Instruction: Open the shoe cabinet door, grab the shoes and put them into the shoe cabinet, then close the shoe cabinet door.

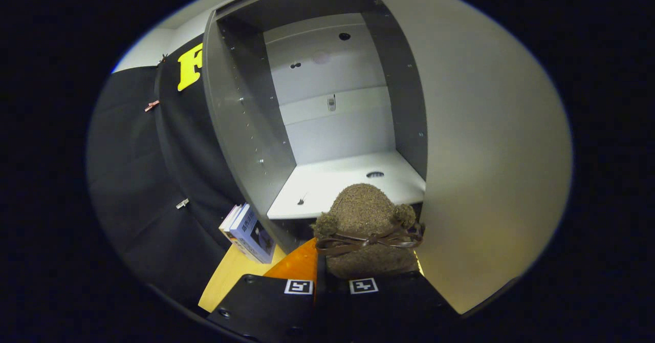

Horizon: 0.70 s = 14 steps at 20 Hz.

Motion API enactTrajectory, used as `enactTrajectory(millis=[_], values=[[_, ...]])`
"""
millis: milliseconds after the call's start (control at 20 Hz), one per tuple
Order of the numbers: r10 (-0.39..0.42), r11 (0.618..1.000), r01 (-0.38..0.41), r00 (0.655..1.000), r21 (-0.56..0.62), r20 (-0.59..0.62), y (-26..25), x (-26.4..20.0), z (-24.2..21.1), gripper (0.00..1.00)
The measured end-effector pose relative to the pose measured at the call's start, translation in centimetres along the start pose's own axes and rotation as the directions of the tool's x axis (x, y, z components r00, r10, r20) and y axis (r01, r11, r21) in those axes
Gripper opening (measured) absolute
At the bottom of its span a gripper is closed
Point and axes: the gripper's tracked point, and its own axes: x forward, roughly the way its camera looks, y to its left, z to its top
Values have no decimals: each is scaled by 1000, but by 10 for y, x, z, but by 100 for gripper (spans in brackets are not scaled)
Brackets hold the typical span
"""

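Shoe (364,230) clamped between fingers (299,302) of gripper (331,287), toe forward, just short of shelf (332,187) in cabinet (240,128). Door (491,153) swung wide beside it. Best carried level past the shelf lip, set down flat well inside, released only once resting.

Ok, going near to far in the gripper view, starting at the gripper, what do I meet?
Gripper, shut on the brown shoe → white cabinet shelf just beyond the shoe's toe → cabinet back wall. The cabinet door stands open beside them.
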Motion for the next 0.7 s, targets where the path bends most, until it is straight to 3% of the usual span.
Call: enactTrajectory(millis=[400,700], values=[[-29,999,30,999,-17,22,3,138,83,11],[-98,995,98,995,-19,10,-19,233,92,11]])
